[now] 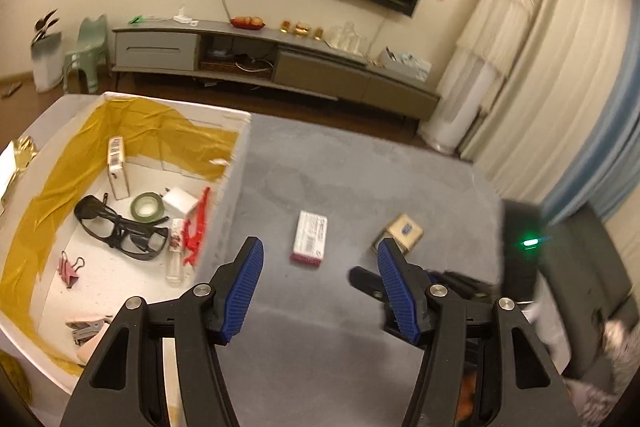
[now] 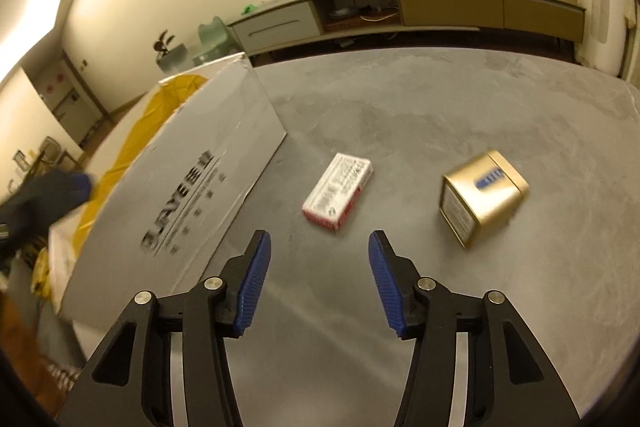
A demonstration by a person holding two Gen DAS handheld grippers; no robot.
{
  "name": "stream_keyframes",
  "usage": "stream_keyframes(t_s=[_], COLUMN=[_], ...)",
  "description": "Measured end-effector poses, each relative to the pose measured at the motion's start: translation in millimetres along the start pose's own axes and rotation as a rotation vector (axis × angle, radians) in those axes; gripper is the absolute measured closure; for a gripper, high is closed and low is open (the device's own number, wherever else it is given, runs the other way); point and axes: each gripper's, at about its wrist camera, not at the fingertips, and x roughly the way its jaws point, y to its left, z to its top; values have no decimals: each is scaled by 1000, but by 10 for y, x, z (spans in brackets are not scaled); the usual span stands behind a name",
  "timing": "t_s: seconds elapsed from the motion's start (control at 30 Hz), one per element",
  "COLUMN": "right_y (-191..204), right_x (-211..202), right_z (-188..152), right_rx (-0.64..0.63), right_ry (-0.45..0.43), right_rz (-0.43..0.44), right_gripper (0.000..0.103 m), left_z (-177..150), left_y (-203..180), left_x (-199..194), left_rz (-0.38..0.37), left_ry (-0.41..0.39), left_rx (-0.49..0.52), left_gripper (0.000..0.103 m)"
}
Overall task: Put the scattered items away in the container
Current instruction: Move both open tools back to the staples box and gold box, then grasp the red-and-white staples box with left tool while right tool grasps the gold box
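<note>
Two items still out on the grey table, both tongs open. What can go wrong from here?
1. The gold tin lies tipped on its side; smooth metal may slip or roll between the right tongs.
2. The white-and-red box lies flat, so fingertips may scrape the table.
3. The container wall stands high beside both; a low carry could clip it.

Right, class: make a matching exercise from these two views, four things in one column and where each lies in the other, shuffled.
Things:
1. black glasses
2. gold tin
3. pink binder clip
4. white and red carton

Places:
A. on the grey table, right of the carton
B. in the box, near corner
C. on the grey table, beside the box
D. in the box, middle

Pairs: 1-D, 2-A, 3-B, 4-C
</note>
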Motion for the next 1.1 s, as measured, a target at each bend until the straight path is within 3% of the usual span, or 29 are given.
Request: stream_keyframes(t_s=[0.1, 0.27, 0.3, 0.33, 0.4, 0.57, 0.63, 0.67, 0.7, 0.8, 0.9, 1.0, 1.1], right_y=[101, 215, 211, 211, 244, 282, 264, 238, 202, 74, -220, -501, -658], right_x=[285, 843, 890, 879, 790, 350, 175, 50, -80, -347, -444, -329, -187], right_z=[173, 339, 320, 289, 216, -280, -434, -477, -476, -317, -70, 75, 143], right_rx=[-4, -84, -96, -106, -138, -164, -166, -181, -205, -267, -301, -332, -368], right_ry=[17, 60, 67, 61, 61, 139, 176, 174, 150, 51, -12, 15, 33], right_rz=[-81, -287, -292, -284, -281, -127, -32, -4, 1, -78, -195, -254, -246], right_gripper=[46, 47, 60, 66, 93, 92, 77, 64, 58, 47, 45, 45, 45], left_z=[66, 141, 149, 153, 156, 145, 129, 115, 99, 47, -27, -116, -226], left_y=[125, 327, 355, 374, 394, 381, 334, 303, 269, 133, -47, -213, -342], left_x=[-93, -164, -177, -190, -207, -224, -211, -207, -204, -159, -40, 120, 293], left_rz=[-12, -21, -24, -29, -39, -69, -75, -76, -75, -75, -88, -96, -128], left_ry=[-27, -40, -42, -44, -45, -38, -29, -26, -24, -11, 29, 81, 145], left_rx=[-31, -87, -96, -101, -104, -113, -105, -96, -86, -42, 28, 99, 152], left_gripper=[42, 42, 42, 42, 42, 42, 42, 42, 42, 38, 33, 33, 33])
